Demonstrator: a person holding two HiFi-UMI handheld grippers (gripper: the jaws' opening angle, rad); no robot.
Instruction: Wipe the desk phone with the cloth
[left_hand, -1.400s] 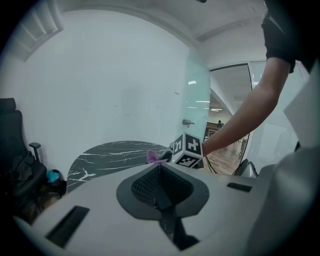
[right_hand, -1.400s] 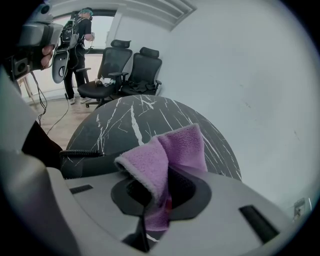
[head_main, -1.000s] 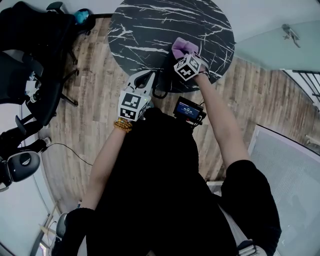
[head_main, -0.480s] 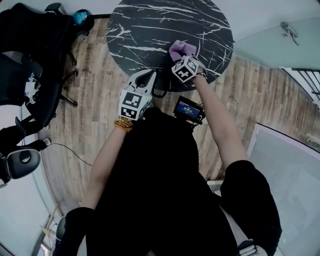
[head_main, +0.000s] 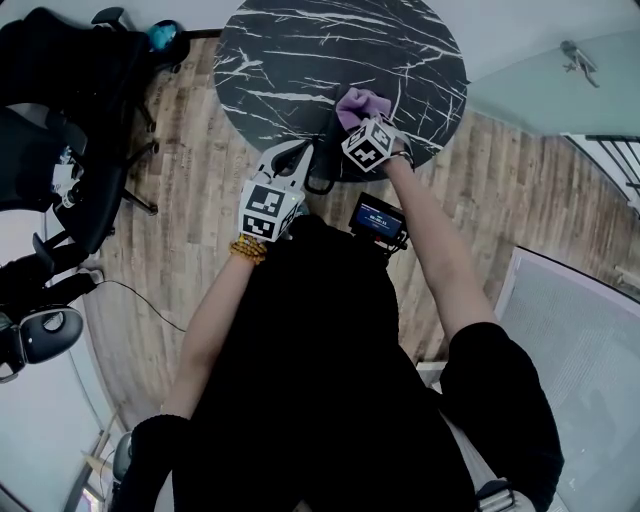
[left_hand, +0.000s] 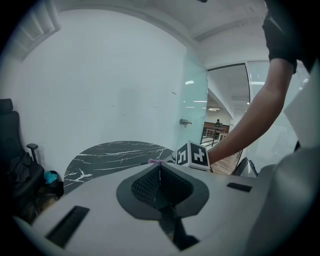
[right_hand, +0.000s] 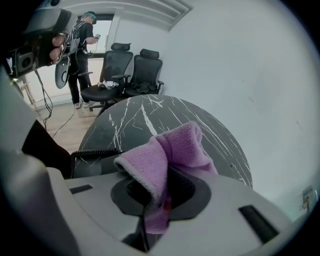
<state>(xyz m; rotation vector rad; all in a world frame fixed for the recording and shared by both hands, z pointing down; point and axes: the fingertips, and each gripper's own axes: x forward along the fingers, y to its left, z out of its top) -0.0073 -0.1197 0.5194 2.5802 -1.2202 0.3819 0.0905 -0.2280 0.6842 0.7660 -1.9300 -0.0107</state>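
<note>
My right gripper (right_hand: 161, 196) is pinching the purple cloth (right_hand: 172, 147) by a lower fold, so most of it stands bunched above the jaws. My left gripper (left_hand: 160, 169) is pressed together on nothing and hangs at the near edge of the round black table (head_main: 300, 50). The phone (right_hand: 95, 165) sits at that near edge, just left of the cloth in the right gripper view, its coiled cord (right_hand: 95, 151) running along its top. To wipe well, I think I should tip the right gripper down so a broad, flat face of cloth meets the phone rather than the bunched tip, then press lightly and stroke along its length, keeping clear of the cord. The left gripper could brace the body if it slides. I see little of the phone itself. Its keys and handset are cut off by my own gripper, it blends into the dark tabletop from above, and I cannot tell whether the cloth touches it yet.
</note>
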